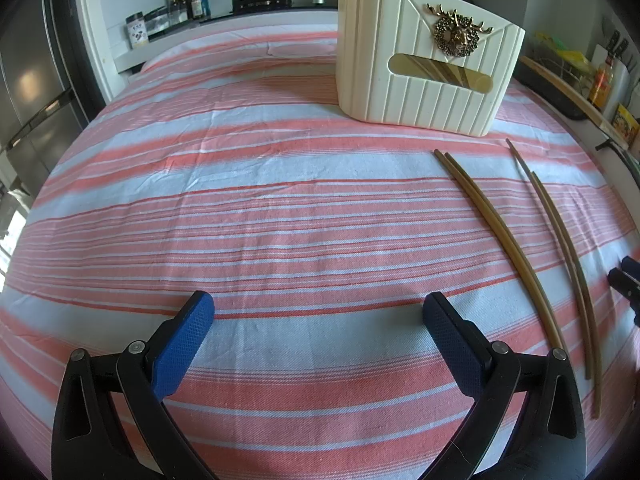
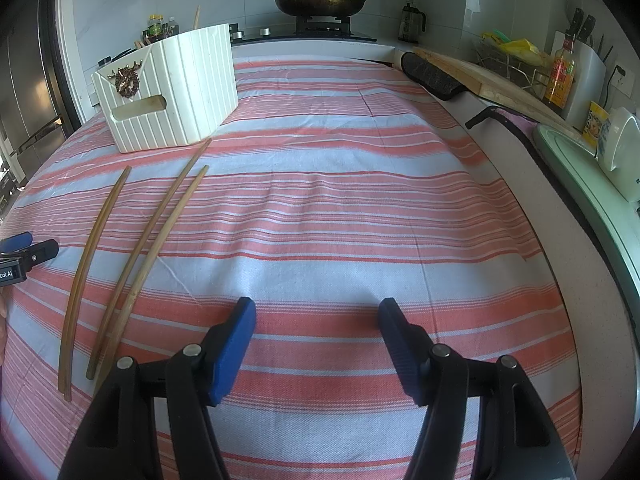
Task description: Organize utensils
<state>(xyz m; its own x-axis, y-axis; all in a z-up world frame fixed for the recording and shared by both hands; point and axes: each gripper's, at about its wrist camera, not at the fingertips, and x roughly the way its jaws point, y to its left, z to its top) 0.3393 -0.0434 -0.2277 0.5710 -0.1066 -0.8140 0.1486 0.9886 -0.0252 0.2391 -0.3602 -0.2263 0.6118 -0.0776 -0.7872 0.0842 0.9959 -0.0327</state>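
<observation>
Two pairs of wooden chopsticks lie on the striped cloth. In the left wrist view one pair (image 1: 504, 240) lies right of centre and the other (image 1: 568, 260) further right. In the right wrist view they lie at the left, one pair (image 2: 90, 260) and the other (image 2: 156, 236). A cream ribbed holder box (image 1: 424, 64) with a gold deer ornament stands behind them, with chopsticks sticking out; it also shows in the right wrist view (image 2: 172, 88). My left gripper (image 1: 318, 320) is open and empty. My right gripper (image 2: 318, 328) is open and empty, right of the chopsticks.
The striped cloth (image 2: 340, 208) covers the counter. A frying pan (image 2: 320, 0) sits on the stove at the back. A cutting board (image 2: 480, 76), bottles, a knife block and a white appliance (image 2: 620, 144) line the right edge. A fridge (image 1: 28, 92) stands at the left.
</observation>
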